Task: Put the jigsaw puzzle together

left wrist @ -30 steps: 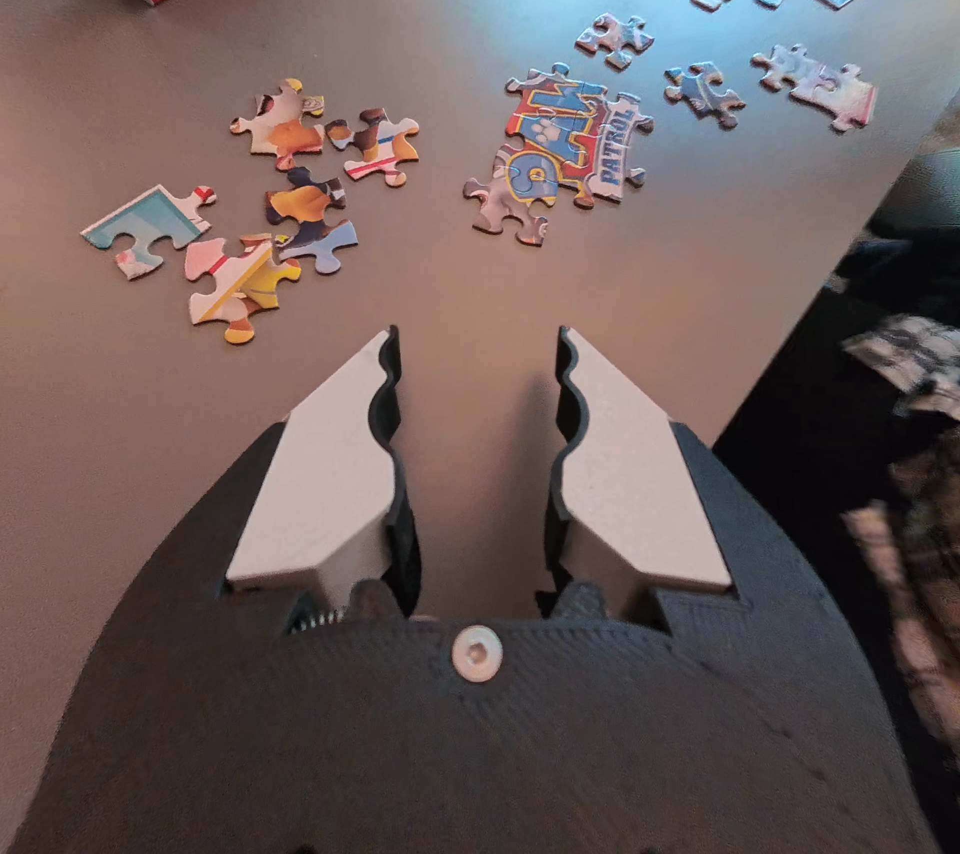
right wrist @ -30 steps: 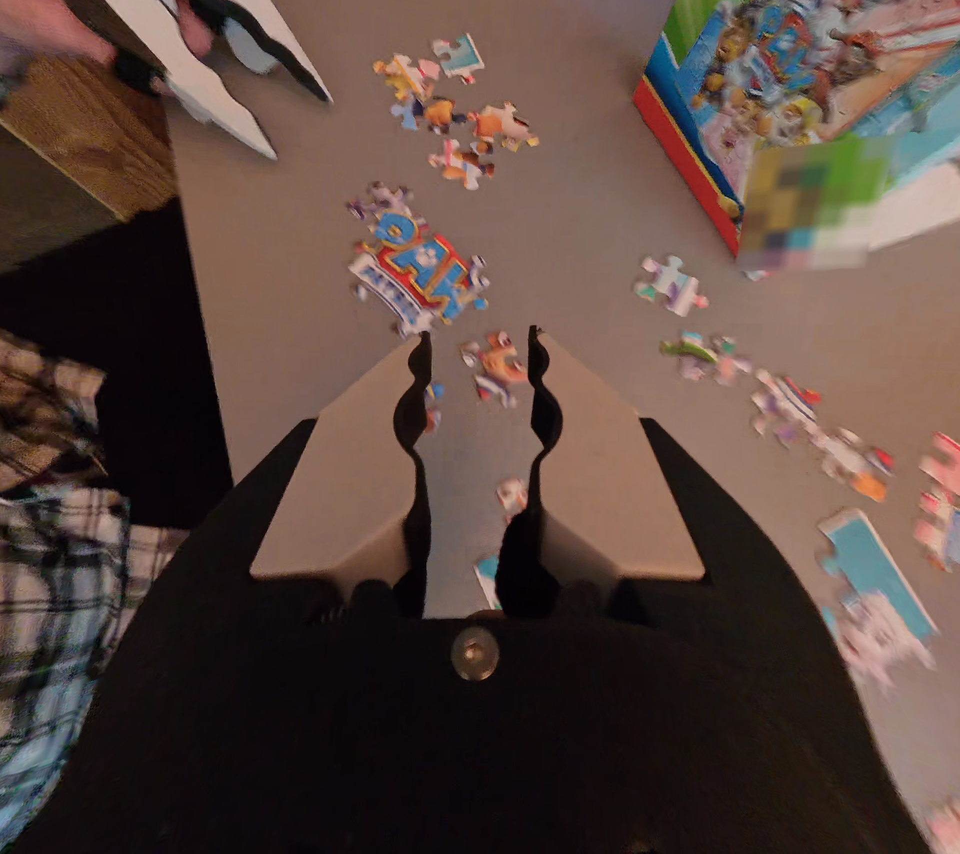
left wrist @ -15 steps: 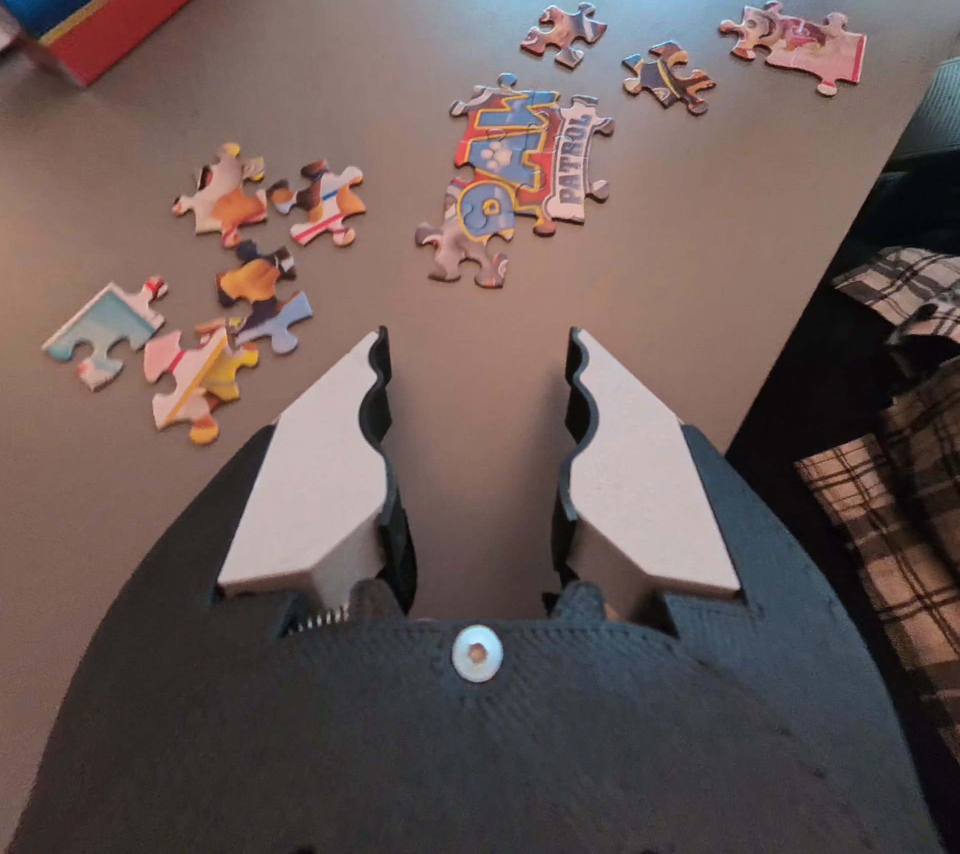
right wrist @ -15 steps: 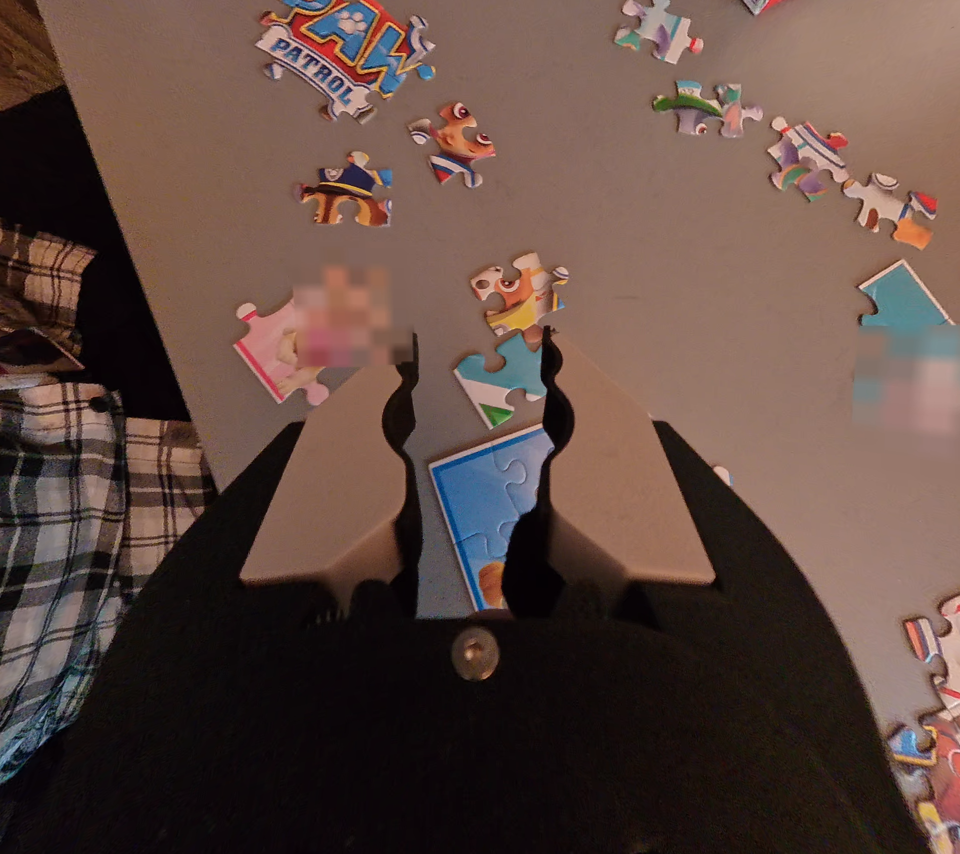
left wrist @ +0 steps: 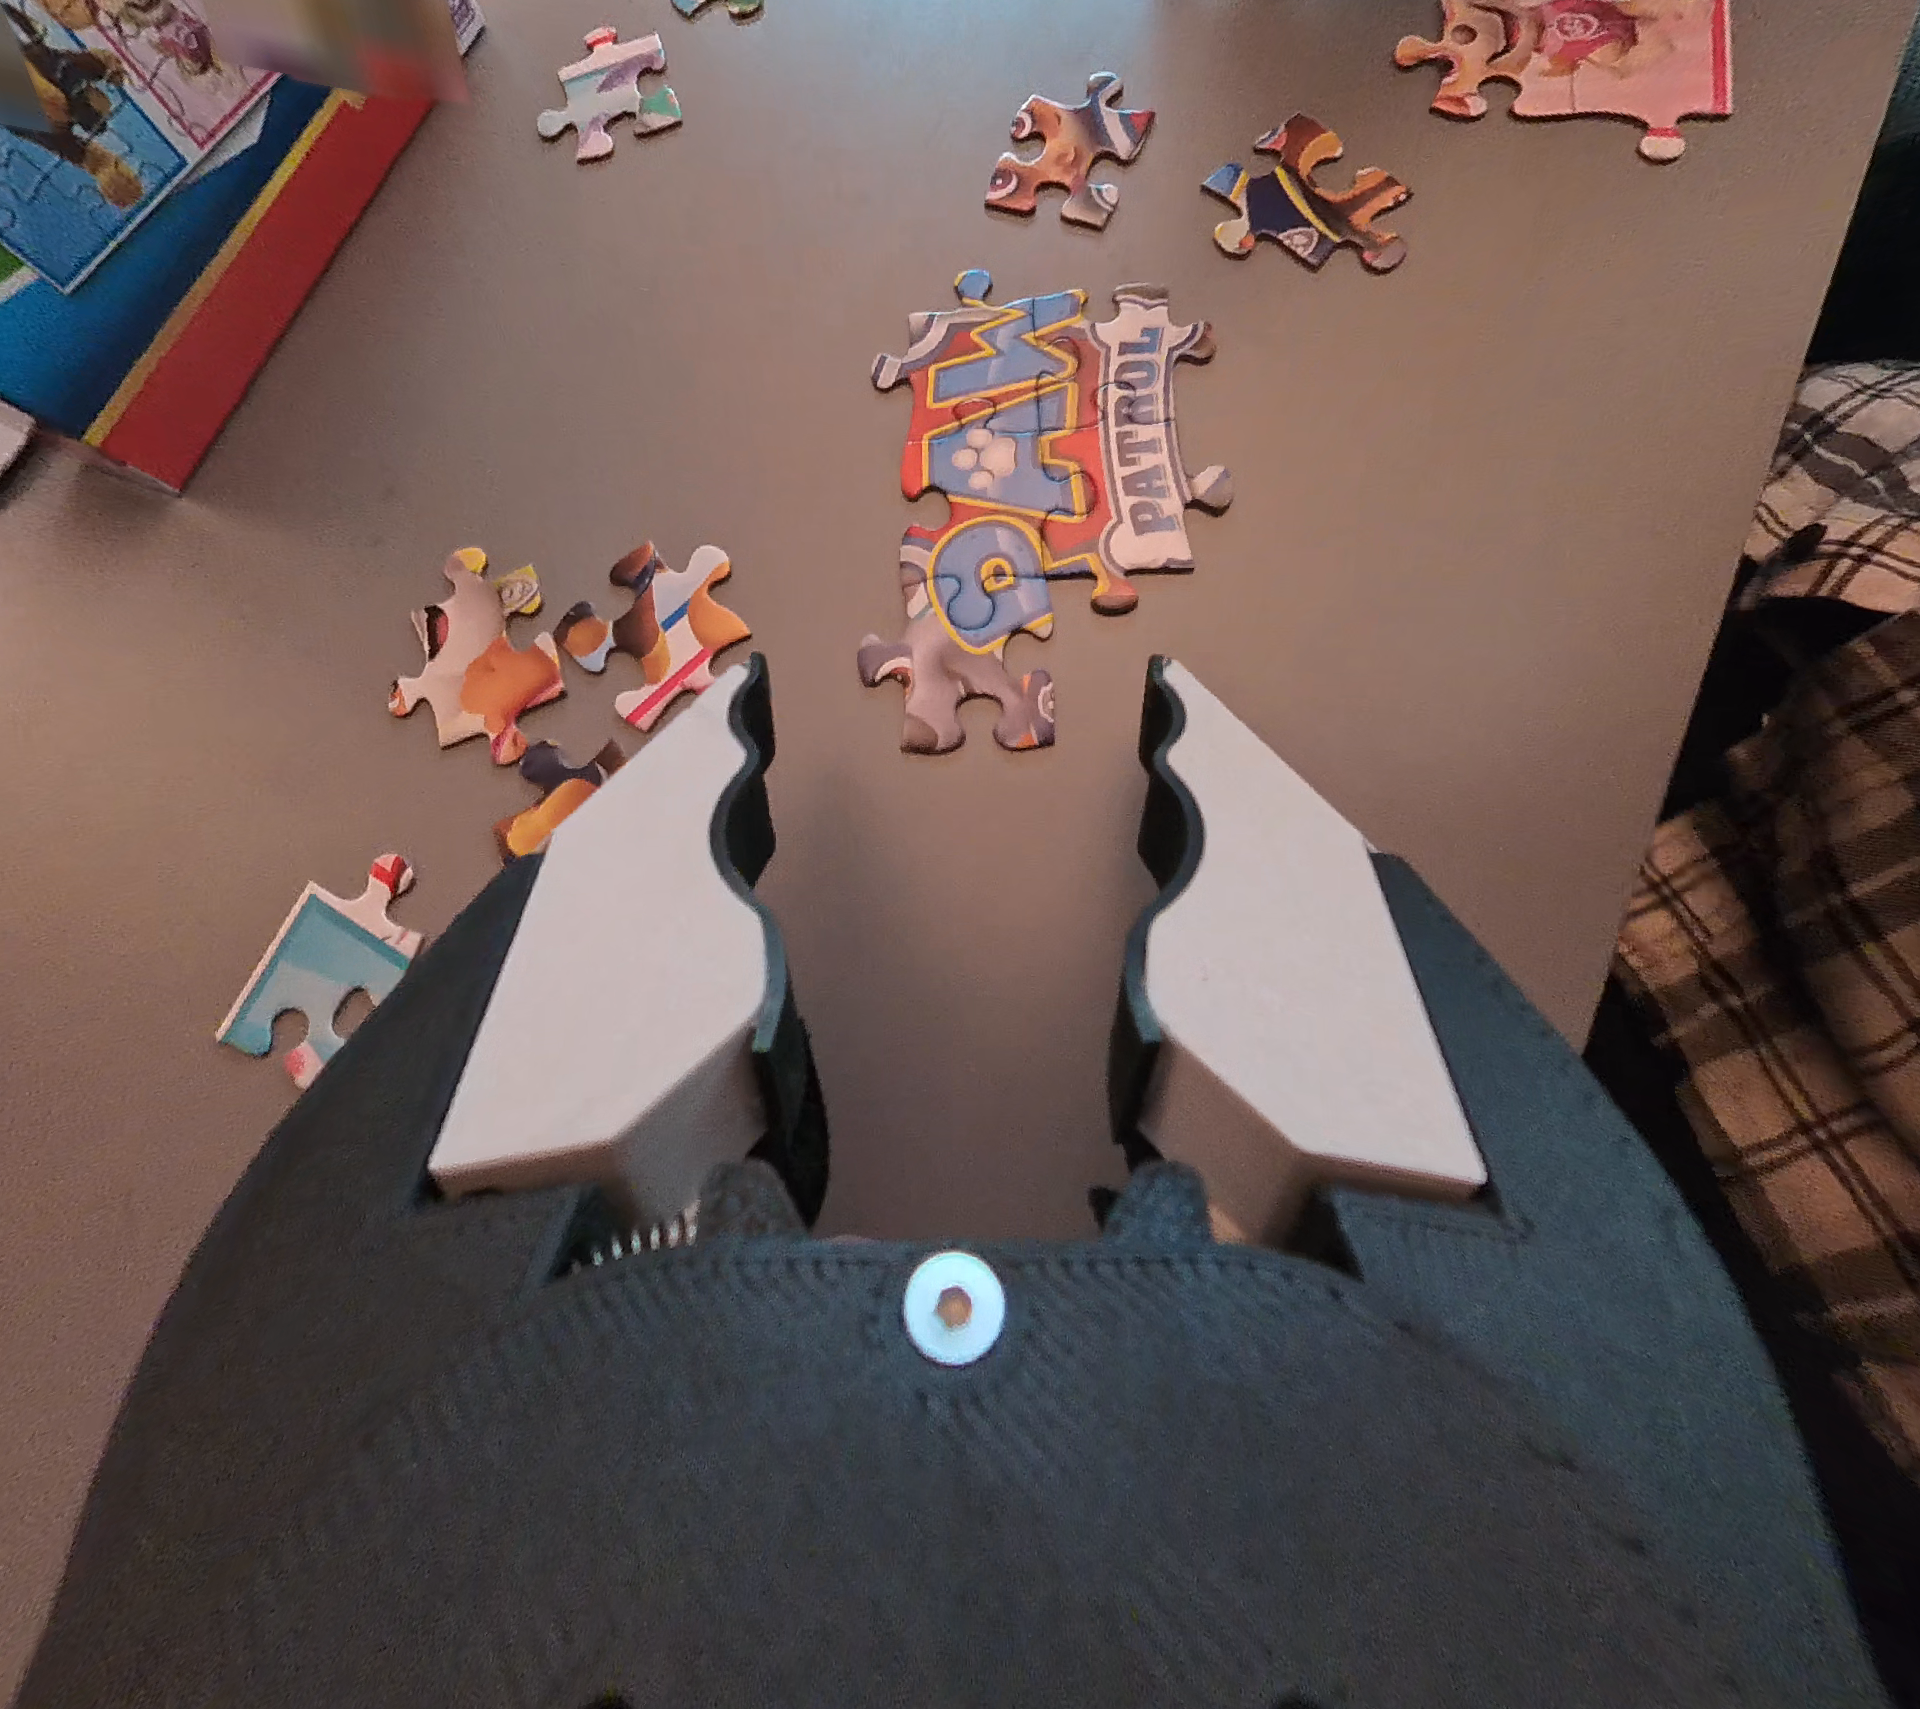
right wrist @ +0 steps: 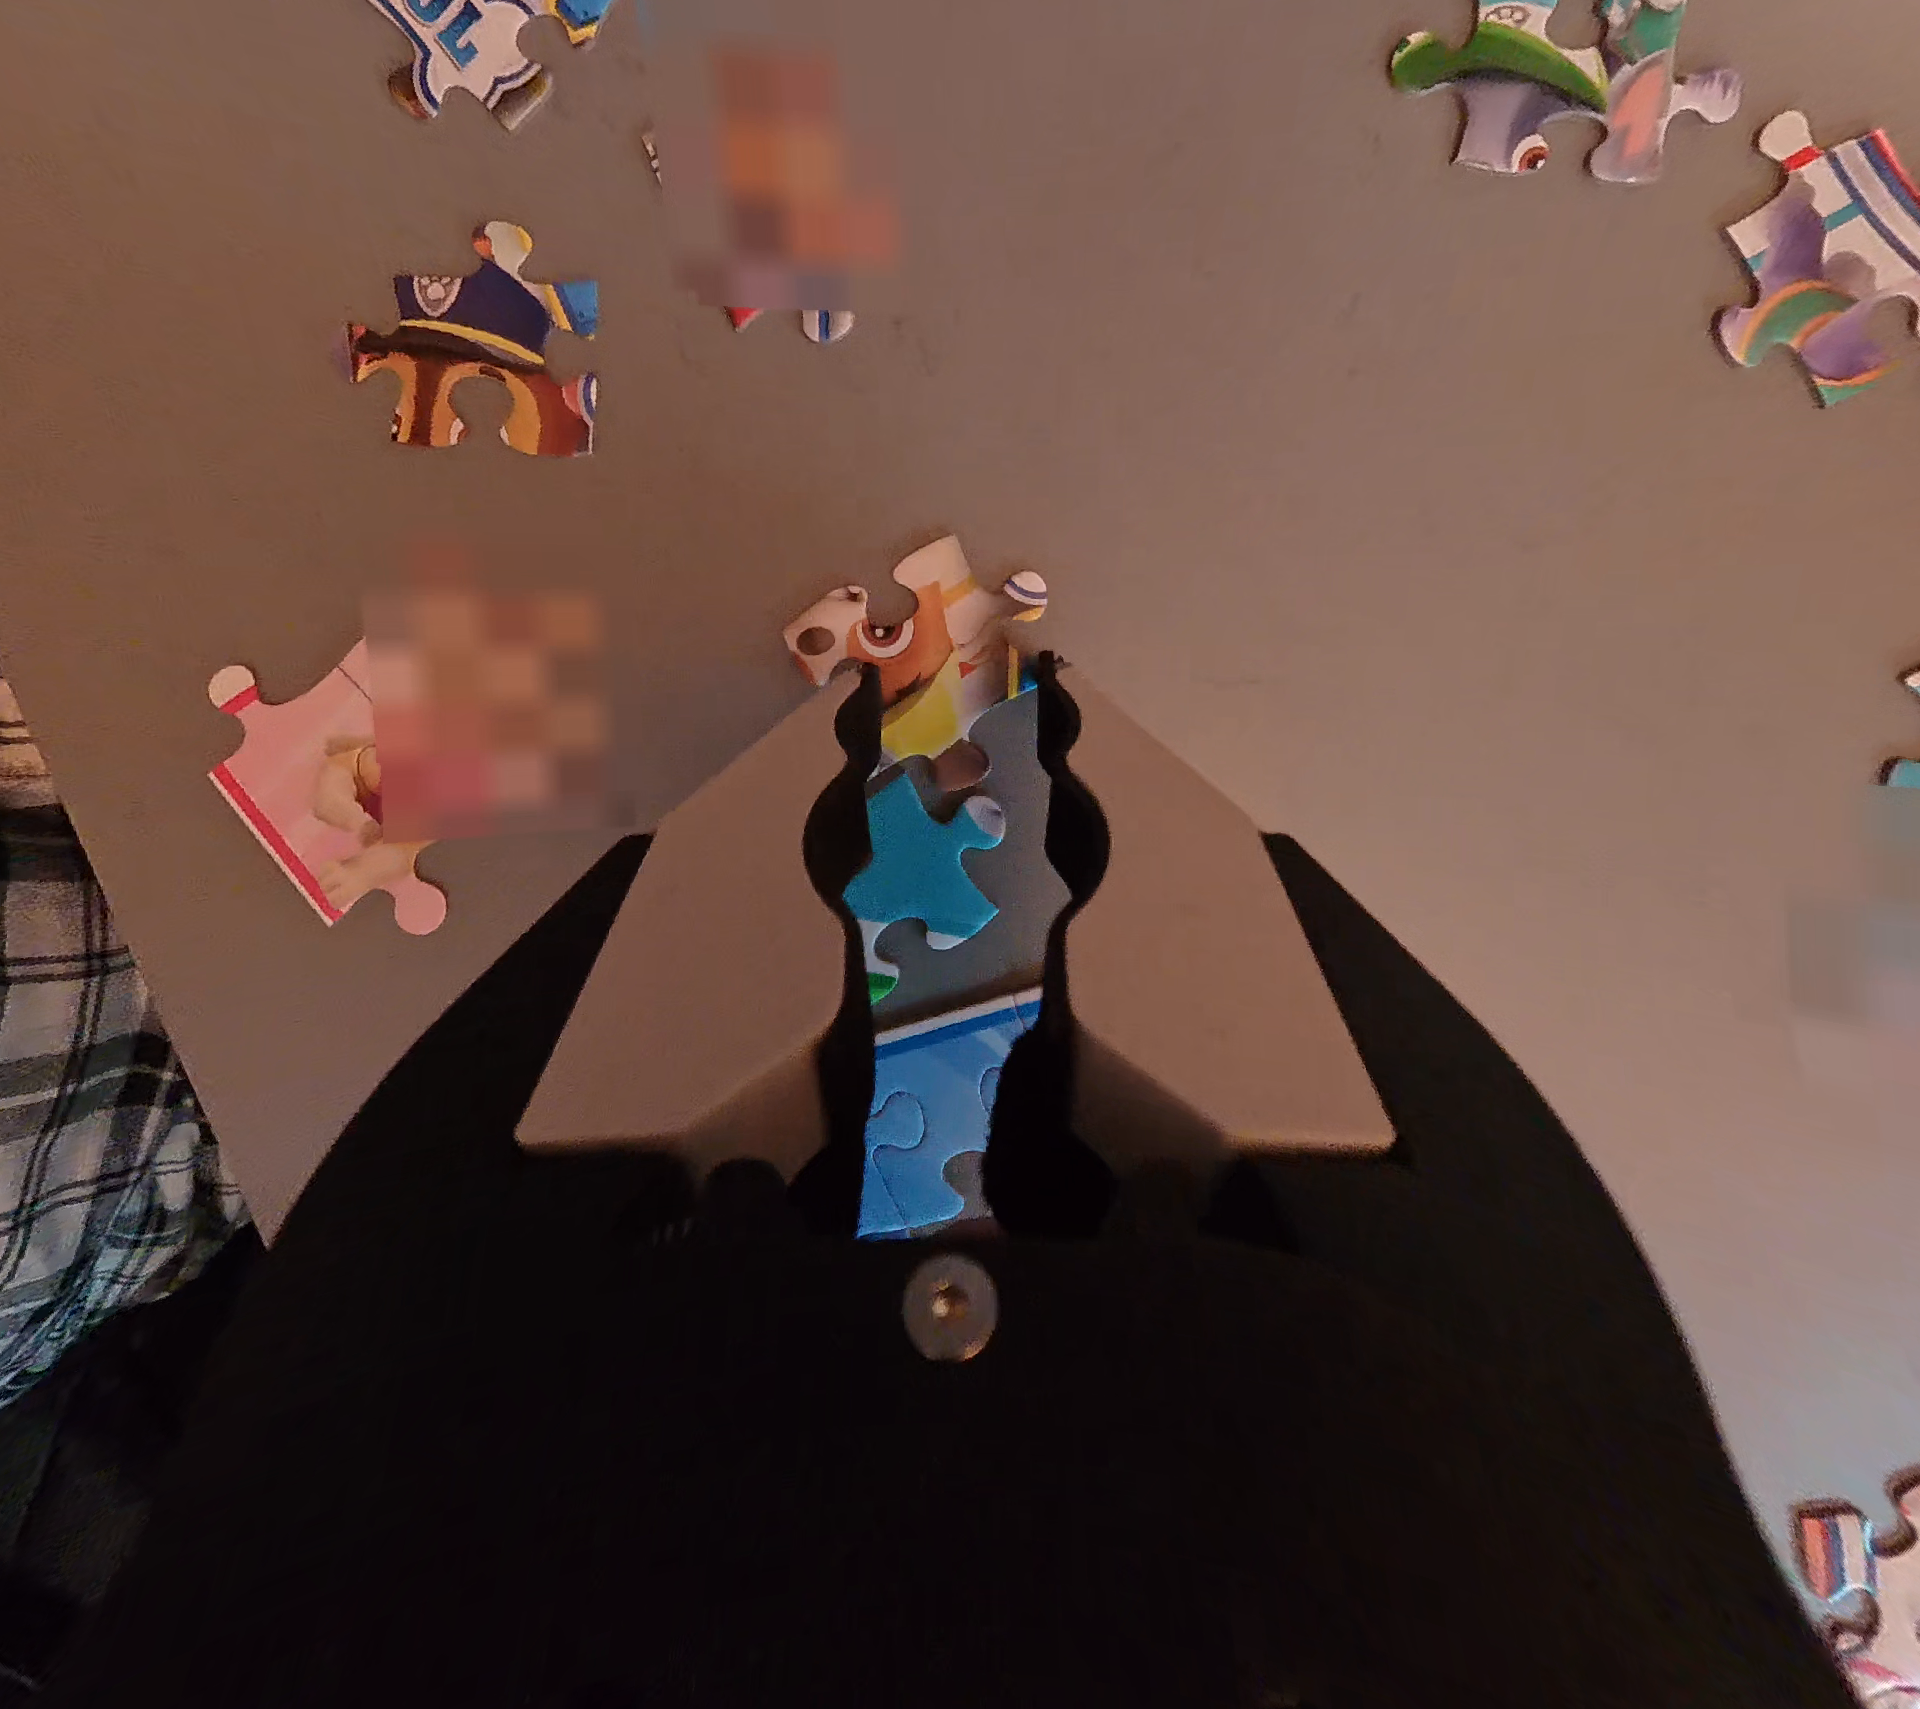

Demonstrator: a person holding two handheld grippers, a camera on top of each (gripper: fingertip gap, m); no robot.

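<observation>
Left gripper point(left wrist: 956, 672): matte pale-grey wedge fingers with wavy black inner pads, set in a ribbed black printed body. Jaws spread wide, nothing between them; bare table shows in the gap.

Just beyond its tips, centre of the left wrist view: joined cluster of glossy cardboard pieces forming a red, blue and yellow logo block point(left wrist: 1039, 496), flat on the smooth grey-brown table point(left wrist: 1455, 724). Left of the tips: small group of orange-and-white loose pieces point(left wrist: 561, 641), the nearest partly hidden under the left finger. Lower left: pale-blue edge piece with one straight side point(left wrist: 312, 973). Upper left: red-and-blue cardboard puzzle box point(left wrist: 187, 288), partly mosaicked. Upper right: pink straight-edged pair of joined pieces point(left wrist: 1579, 59). Right frame edge: plaid cloth point(left wrist: 1818, 932) beyond the table edge.

Right gripper point(right wrist: 956, 672): same build, in shadow. Jaws nearly together, a narrow gap between them. Tips sit at an orange, yellow and white knobbed piece point(right wrist: 914, 631); whether it is pinched or only touched, cannot tell. Seen through the gap lower down: teal-blue loose piece point(right wrist: 920, 870), then a blue assembled section with a white border point(right wrist: 925, 1119). In the left wrist view, top edge, this gripper's tips stand on a piece.
</observation>
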